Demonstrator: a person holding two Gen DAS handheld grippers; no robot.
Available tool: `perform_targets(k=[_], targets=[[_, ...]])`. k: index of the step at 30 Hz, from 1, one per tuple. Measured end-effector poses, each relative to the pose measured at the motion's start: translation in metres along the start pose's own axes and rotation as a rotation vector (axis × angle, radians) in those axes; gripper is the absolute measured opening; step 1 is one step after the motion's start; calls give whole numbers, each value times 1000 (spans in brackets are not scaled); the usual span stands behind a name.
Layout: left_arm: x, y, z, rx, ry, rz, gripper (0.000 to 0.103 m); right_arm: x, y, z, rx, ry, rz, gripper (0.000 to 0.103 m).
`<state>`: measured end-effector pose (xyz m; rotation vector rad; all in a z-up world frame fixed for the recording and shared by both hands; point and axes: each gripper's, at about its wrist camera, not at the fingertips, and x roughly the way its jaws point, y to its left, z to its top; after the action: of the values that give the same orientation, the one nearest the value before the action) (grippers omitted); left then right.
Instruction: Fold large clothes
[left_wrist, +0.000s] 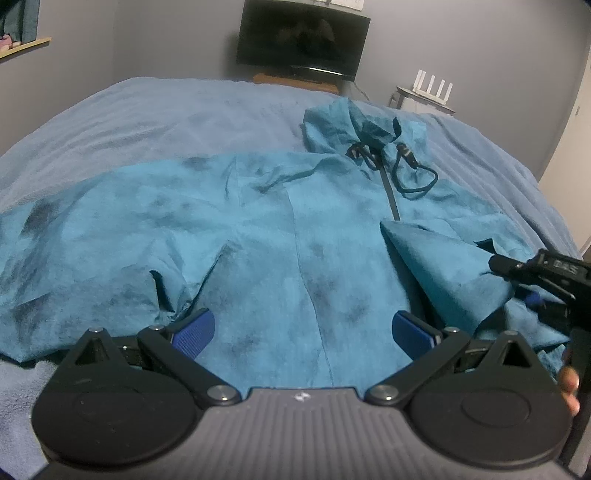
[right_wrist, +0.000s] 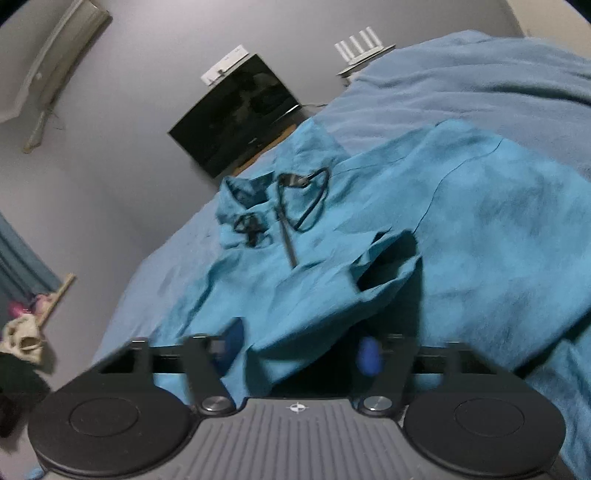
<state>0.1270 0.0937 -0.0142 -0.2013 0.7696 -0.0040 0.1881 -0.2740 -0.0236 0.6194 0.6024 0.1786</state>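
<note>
Folding the right side of the jacket (left_wrist: 280, 236) inward looks like the step in hand. The jacket lies spread face-up across the bed (left_wrist: 155, 110), hood toward the TV (left_wrist: 303, 37), with a flap already lying over its front beside the zip (left_wrist: 392, 197). The left gripper (left_wrist: 303, 332) hovers over the jacket's hem, jaws wide apart and holding nothing. The right gripper (right_wrist: 299, 350) sits at the jacket's right edge, jaws parted with cloth lying loosely between them, not pinched. Next, I judge, each gripper needs a fresh hold, probably on the left sleeve.
</note>
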Motion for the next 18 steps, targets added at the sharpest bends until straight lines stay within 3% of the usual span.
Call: perform_targets(k=[1,4,10,12,14,18], targets=[[1,1,0,-9,1,0,103,6,2,3,-8,0,-9,18],[0,12,1,-69,-17,25,103,15,25,6,-81,-25,25,15],[-12,46,8,-249,-118,146,103,23,113,-17,-411,-41,163,15],[-14,56,9,-300,-135,158,103,31,133,-30,-474,-13,189,22],[-16,64,10,-327,-144,163,103,44,144,-44,-505,61,196,40],[-16,70,13,-341,-145,161,103,52,146,-67,-547,156,193,52]])
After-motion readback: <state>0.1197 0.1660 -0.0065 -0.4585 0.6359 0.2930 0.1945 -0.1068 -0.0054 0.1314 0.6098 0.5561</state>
